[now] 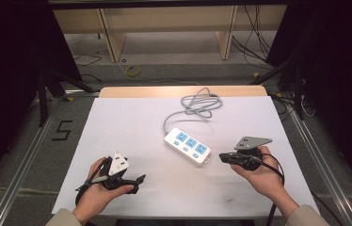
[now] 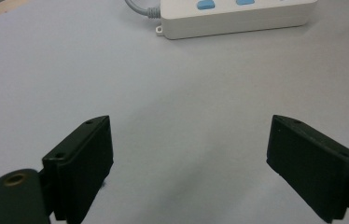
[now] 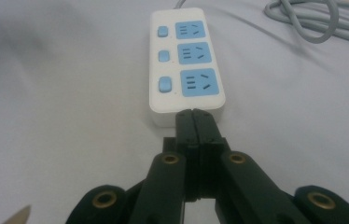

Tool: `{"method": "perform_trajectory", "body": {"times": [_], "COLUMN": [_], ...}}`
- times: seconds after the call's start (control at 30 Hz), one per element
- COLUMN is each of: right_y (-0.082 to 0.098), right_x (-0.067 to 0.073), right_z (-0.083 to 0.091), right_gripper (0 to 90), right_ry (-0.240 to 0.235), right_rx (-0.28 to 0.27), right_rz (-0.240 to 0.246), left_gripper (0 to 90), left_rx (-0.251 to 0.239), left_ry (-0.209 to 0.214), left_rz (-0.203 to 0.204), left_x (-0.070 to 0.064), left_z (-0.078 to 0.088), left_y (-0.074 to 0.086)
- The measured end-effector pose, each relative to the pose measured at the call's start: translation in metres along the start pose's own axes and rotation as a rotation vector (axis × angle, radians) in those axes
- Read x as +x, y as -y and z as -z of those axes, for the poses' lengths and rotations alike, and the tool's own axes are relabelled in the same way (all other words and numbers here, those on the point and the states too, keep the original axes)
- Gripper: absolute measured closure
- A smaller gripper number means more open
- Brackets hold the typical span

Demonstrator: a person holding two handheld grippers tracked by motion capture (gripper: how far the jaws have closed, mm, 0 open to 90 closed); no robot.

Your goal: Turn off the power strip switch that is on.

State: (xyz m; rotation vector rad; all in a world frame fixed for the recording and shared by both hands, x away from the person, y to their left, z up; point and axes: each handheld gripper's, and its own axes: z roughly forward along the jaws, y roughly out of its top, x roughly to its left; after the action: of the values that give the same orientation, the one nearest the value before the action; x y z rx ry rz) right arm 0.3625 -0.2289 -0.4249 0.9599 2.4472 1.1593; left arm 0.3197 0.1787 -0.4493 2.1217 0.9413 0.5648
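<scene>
Two black hand-held grippers flank a white plastic three-socket power strip [image 1: 188, 146]: left gripper [image 2: 191, 163] spread wide, right gripper [image 3: 194, 122] clenched empty just beside the strip's end.

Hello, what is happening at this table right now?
A person holds a black two-jaw gripper in each hand over a white table cover. The right gripper, jaws shut with nothing between them, points at the near end of a white plastic power strip with three blue sockets. The left gripper waits with jaws wide open, apart from the strip. The strip's grey cable lies coiled behind it.
</scene>
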Motion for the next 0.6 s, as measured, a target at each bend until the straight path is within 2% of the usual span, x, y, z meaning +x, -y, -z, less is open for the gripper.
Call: {"method": "perform_trajectory", "body": {"times": [0.33, 0.6], "right_y": [-0.013, -0.023], "right_x": [-0.001, 0.001], "right_z": [-0.006, -0.018], "right_gripper": [90.0, 90.0], "right_ry": [0.005, -0.001], "right_rx": [0.012, 0.038], "right_rz": [-0.004, 0.009], "left_gripper": [14.1, 14.2], "left_rx": [0.003, 0.002], "left_ry": [0.003, 0.004], "left_rz": [0.002, 0.001], "left_x": [-0.001, -0.001], "left_z": [-0.001, -0.001], "left_y": [0.000, 0.000]}}
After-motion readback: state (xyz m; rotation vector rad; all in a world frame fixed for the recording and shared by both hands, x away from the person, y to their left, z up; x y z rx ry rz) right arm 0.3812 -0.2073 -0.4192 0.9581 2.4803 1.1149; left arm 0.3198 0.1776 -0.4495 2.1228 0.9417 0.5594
